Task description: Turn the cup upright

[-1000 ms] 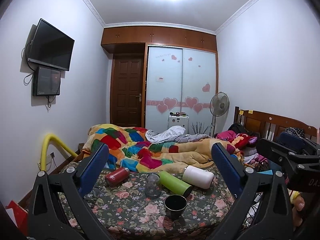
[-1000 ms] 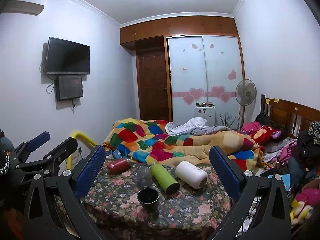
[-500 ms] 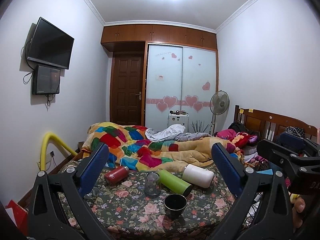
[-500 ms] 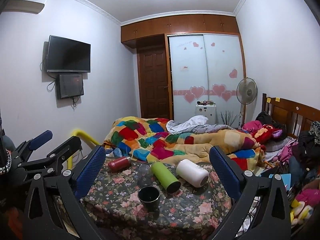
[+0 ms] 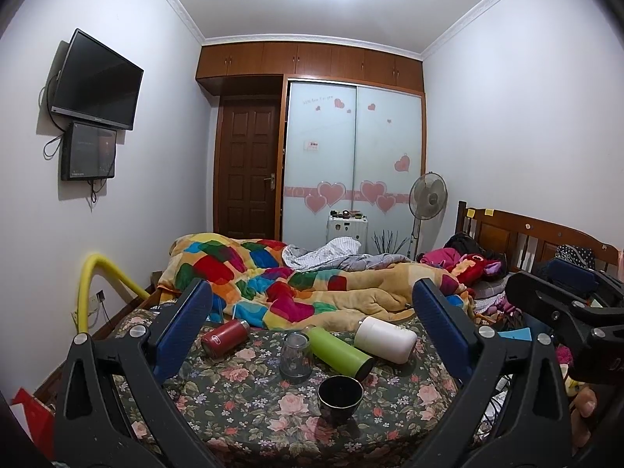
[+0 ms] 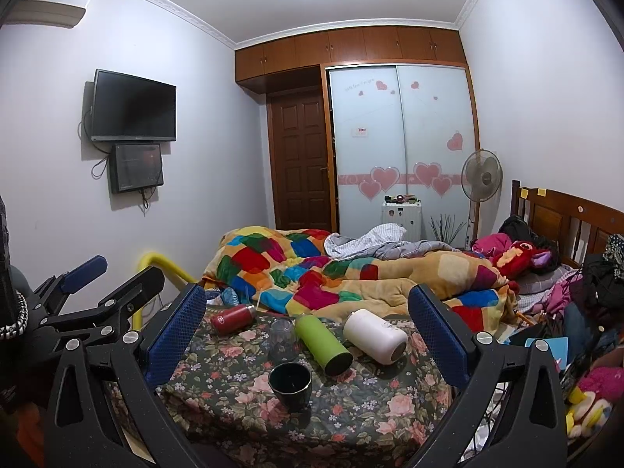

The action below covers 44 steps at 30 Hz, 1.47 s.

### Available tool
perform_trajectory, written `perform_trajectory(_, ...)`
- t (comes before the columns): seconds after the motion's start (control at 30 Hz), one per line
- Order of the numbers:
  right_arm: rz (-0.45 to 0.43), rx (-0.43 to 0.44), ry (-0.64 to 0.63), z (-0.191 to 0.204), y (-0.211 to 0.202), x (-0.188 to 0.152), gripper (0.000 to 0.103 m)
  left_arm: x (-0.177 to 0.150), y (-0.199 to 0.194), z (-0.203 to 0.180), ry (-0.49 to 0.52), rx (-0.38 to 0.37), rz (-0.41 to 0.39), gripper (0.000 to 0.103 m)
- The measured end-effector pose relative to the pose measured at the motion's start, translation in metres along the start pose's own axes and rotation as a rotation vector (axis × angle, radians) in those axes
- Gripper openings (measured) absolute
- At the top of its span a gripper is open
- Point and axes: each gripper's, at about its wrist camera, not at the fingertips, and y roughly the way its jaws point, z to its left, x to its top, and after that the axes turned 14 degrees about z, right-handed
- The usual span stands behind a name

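Observation:
A floral-cloth table [image 5: 241,409] [image 6: 370,421] holds several vessels. A dark cup [image 5: 340,397] [image 6: 290,385] stands upright near the front. A clear glass [image 5: 295,357] [image 6: 282,340] stands upside down behind it. A red bottle [image 5: 225,337] [image 6: 233,318], a green bottle [image 5: 337,351] [image 6: 323,343] and a white bottle [image 5: 385,338] [image 6: 375,335] lie on their sides. My left gripper [image 5: 312,335] and right gripper [image 6: 308,331] are both open and empty, held back from the table's near edge.
A bed with a colourful quilt [image 5: 296,284] lies behind the table. A yellow pipe [image 5: 93,284] rises at the left. Clothes and toys [image 6: 585,312] pile up at the right. The other gripper shows at each view's edge [image 5: 565,312] [image 6: 78,304].
Both views have tilted up slightly, so the table sits a little lower in frame. The objects on the table have not moved.

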Motion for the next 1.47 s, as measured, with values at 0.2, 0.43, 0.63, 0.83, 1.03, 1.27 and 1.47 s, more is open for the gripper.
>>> perform_trajectory(0.2,0.001,0.001,-0.001,0.001,0.0,0.0,0.103,0.001,0.001,0.0,0.001,-0.002,0.0,0.103)
perform_trajectory(0.43,0.003,0.001,0.0,0.001,0.0,0.0,0.103,0.0,0.002,-0.002,0.003,-0.006,0.001,0.103)
perform_trajectory(0.63,0.002,0.0,0.0,0.001,0.0,0.0,0.103,0.0,0.003,-0.005,-0.001,-0.013,0.006,0.103)
perform_trajectory(0.83,0.004,0.001,0.001,0.001,0.0,0.0,0.103,0.003,0.006,-0.005,-0.006,-0.023,0.014,0.103)
perform_trajectory(1.03,0.007,0.002,0.002,0.0,0.001,0.0,0.103,0.003,0.006,-0.005,-0.003,-0.023,0.016,0.103)
perform_trajectory(1.27,0.014,0.003,0.007,-0.002,0.005,-0.001,0.103,0.001,0.012,-0.003,-0.002,-0.027,0.027,0.103)
perform_trajectory(1.47,0.022,0.003,0.006,-0.003,0.008,-0.001,0.103,0.0,0.019,0.003,-0.007,-0.022,0.042,0.103)
